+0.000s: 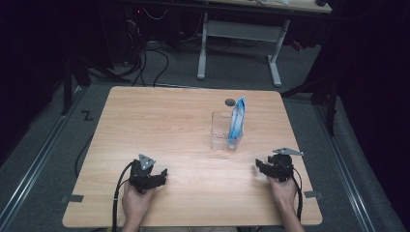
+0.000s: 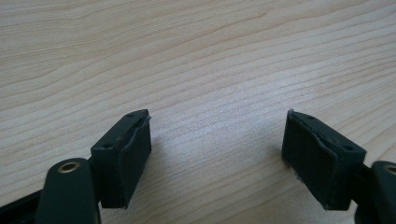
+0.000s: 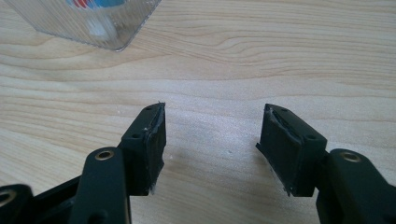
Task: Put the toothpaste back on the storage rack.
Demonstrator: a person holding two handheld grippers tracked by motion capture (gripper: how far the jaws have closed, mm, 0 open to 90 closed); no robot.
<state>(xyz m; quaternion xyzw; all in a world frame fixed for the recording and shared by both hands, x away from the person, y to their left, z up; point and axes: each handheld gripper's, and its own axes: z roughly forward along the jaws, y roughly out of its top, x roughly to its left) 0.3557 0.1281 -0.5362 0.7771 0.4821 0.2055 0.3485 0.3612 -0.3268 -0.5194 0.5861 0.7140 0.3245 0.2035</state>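
The blue pouch [image 1: 237, 121] stands in a clear box [image 1: 220, 131], far-left of the right gripper [image 1: 260, 166]. Both it and the left gripper [image 1: 162, 173] are spread, empty. Pouch print is unreadable.

Blue-white pouch [image 1: 237, 121] upright in clear plastic box [image 1: 220, 131], table's far-right part.

The clear box [image 3: 88, 23] is cut off by the top edge; the thing inside is blurred.

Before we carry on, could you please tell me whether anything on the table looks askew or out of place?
Nothing stands out. The clear plastic box stands on the light wooden table, and the blue pouch stands upright in it. Nothing looks spilled or damaged.
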